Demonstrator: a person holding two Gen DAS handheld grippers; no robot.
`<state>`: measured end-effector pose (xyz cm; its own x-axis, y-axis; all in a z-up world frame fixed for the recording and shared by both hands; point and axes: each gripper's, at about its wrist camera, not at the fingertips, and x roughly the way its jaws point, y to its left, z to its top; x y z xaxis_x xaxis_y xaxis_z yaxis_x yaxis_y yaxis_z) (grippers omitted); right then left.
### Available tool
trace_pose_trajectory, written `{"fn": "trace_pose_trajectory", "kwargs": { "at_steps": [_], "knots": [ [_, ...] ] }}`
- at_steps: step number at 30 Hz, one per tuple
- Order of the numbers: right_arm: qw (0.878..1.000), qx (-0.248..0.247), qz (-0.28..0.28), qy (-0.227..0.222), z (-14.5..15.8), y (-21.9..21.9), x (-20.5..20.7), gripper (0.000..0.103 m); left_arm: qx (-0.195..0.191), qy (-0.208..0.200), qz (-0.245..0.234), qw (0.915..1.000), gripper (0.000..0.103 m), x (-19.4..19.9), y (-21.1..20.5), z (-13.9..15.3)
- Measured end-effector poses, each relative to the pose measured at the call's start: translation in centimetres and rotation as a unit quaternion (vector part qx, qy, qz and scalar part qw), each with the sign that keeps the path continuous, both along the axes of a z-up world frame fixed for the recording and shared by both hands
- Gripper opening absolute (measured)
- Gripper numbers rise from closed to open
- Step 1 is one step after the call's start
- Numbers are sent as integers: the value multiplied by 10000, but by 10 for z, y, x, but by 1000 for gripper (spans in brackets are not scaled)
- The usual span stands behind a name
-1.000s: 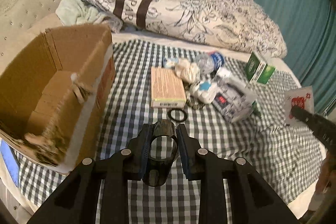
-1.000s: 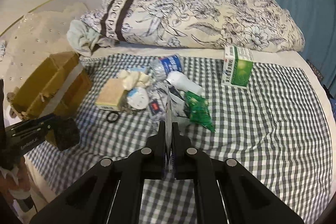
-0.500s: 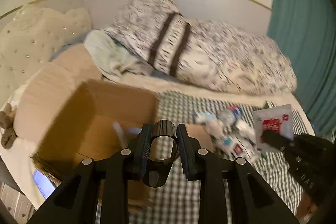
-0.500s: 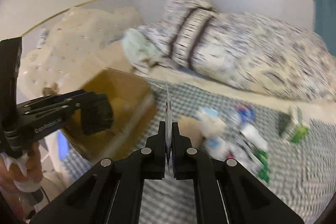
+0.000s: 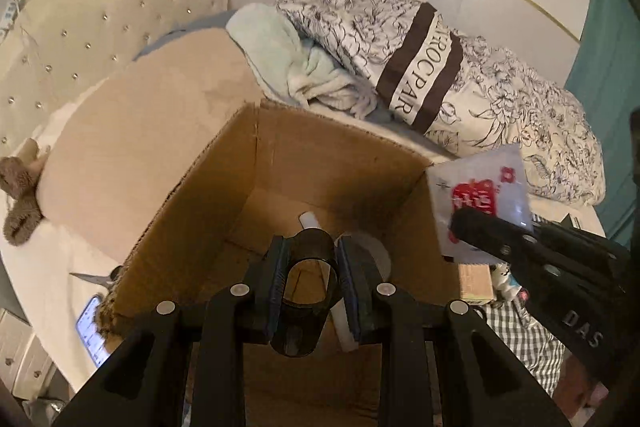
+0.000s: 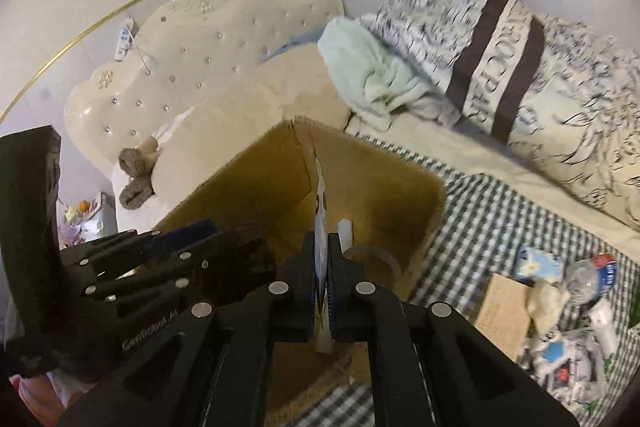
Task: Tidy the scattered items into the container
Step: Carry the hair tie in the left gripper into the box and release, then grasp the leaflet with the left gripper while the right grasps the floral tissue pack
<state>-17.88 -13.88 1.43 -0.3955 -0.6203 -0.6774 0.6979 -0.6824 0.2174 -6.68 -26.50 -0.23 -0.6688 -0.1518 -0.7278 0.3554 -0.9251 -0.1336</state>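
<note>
Bedding lay all round us: a checked sheet point(image 6: 496, 211) on the bed, with the cardboard box point(image 5: 280, 163) standing open on it near the headboard point(image 6: 208, 27).

Our left claw point(image 5: 310, 283) hung over the box mouth, its jaws closed on a dark, see-through tube point(image 5: 306, 267) whose open end faced the camera. Our right claw point(image 6: 322, 279) was also above the box, pinched tight on a thin white packet point(image 5: 480, 195) with red print; from its own camera we saw the packet only edge-on. In the left view that packet stood just past the right wall of the box, above the rim.

Inside the box, on its floor, we could see a white stick point(image 6: 345, 231) and a pale roll point(image 6: 376, 261) beside it.

More loose items lay on the sheet to the right of the box, well apart from our claws: a tan flat carton point(image 6: 504, 307), a crumpled plastic bottle point(image 6: 592, 275), a small blue pack point(image 6: 540, 263) and a heap of wrappers point(image 6: 568, 359).

Behind the box were a beige pillow point(image 5: 140, 147), a mint towel point(image 5: 296, 63) and a floral duvet point(image 5: 500, 83) with brown stripes. A brown soft toy point(image 5: 18, 203) sat at the pillow's left end. Left of the box, scissors point(image 5: 96, 279) and a lit phone point(image 5: 90, 331) were near its corner.
</note>
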Motion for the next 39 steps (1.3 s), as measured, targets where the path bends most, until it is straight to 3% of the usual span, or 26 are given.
{"fn": "trace_pose_trajectory", "kwargs": {
  "at_steps": [1, 2, 3, 4, 5, 6, 7, 10, 17, 26, 33, 39],
  "knots": [
    [10000, -10, 22, -18, -3, -5, -4, 4, -11, -7, -36, 10000, 28, -1, -1, -4],
    [9999, -136, 22, -14, -6, -7, -6, 5, -32, 12, -82, 10000, 37, -3, -2, -7],
    [9996, -283, 12, 7, -6, -6, -7, 15, -27, 19, -117, 9999, 50, -4, -2, -9],
    [9993, -364, -20, 42, -4, -7, -7, 29, -17, 36, -129, 9999, 86, -5, -2, -11],
    [9986, -482, -150, 160, -1, -5, -7, 69, -11, 116, -86, 9999, 103, -4, -3, -12],
    [9970, -583, -383, 328, 3, -2, -5, 100, -3, 239, -56, 9997, 103, -3, -3, -11],
    [9939, -739, -615, 534, 8, 3, -2, 102, 15, 326, -79, 9994, 103, -2, -1, -11],
    [9880, -1120, -714, 782, 19, 16, 2, 102, -15, 249, -170, 9995, 103, -4, 5, -10],
    [9850, -1171, -949, 843, 36, 65, 8, 102, -151, 251, -249, 9993, 103, -3, 38, 6],
    [9687, -953, -1896, 1285, 60, 207, 27, 102, -359, 523, -853, 9943, 103, -12, 146, 45],
    [9535, -151, -2782, 1153, 20, 320, 41, 102, -333, 174, -1540, 9873, 103, -26, 240, 11],
    [9461, 244, -3131, 791, -38, 360, 44, 102, -426, -373, -1545, 9864, 103, -46, 262, -39]
  ]
}}
